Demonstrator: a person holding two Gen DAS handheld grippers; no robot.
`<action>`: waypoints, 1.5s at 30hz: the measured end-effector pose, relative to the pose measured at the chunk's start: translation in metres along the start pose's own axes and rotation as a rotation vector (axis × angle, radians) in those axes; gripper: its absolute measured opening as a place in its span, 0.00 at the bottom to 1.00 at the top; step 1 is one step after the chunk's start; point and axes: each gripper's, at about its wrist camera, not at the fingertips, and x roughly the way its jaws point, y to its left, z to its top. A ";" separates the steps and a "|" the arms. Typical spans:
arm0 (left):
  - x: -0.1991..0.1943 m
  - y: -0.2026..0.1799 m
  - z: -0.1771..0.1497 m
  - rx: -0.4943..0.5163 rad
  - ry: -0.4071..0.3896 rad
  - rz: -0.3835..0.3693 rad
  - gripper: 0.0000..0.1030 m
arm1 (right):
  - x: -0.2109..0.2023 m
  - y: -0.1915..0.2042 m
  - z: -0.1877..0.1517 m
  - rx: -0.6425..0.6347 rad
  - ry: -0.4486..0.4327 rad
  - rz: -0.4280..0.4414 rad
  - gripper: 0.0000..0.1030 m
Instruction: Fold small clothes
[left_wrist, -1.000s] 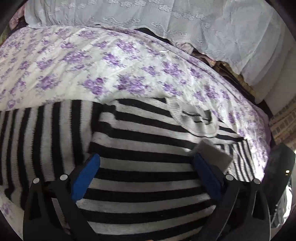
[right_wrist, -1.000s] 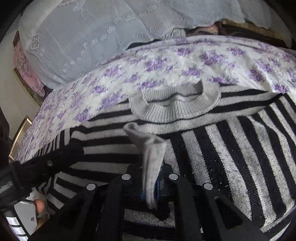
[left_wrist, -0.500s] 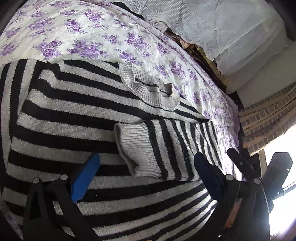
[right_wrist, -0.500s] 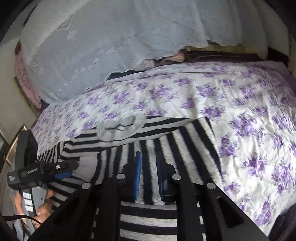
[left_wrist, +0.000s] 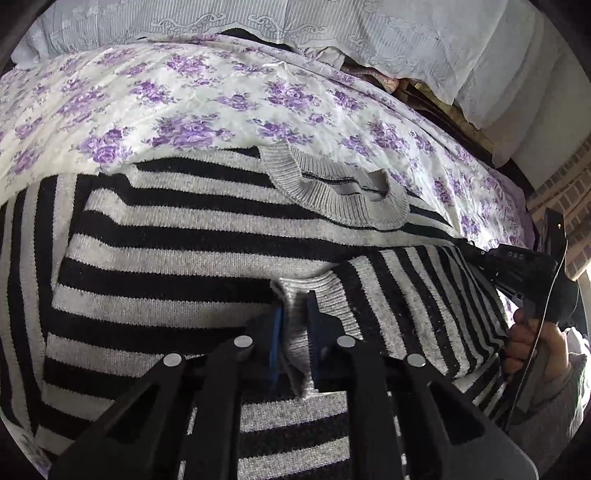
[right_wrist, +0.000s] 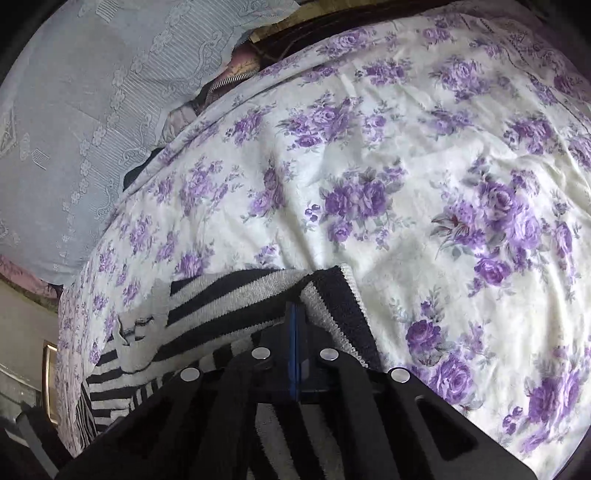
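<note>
A black-and-grey striped sweater lies flat on the flowered bedsheet, its grey collar towards the pillows. One sleeve is folded across the chest and ends in a grey cuff. My left gripper has its jaws closing, and the blue pads press that cuff between them. In the right wrist view my right gripper sits at the sweater's outer edge. Its jaws are closing too, and the pads meet with no fabric visible between them.
Pale lace-covered pillows are stacked along the head of the bed. A person's hand holds the other gripper at the sweater's right side. A brick wall stands beyond the bed. Bare sheet spreads past the sweater's edge.
The left jaws went from wide open to shut on the cuff. The right gripper let go of the cuff, swung right to the sweater's edge and closed.
</note>
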 end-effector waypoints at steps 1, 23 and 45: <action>-0.001 0.002 0.000 -0.004 -0.002 -0.008 0.11 | -0.011 0.002 -0.004 -0.006 -0.030 0.014 0.02; -0.089 0.070 -0.047 -0.154 -0.079 0.027 0.80 | -0.084 0.066 -0.143 -0.482 -0.128 -0.074 0.81; -0.155 0.265 -0.037 -0.740 -0.258 0.125 0.33 | -0.082 0.020 -0.121 -0.093 -0.266 0.207 0.97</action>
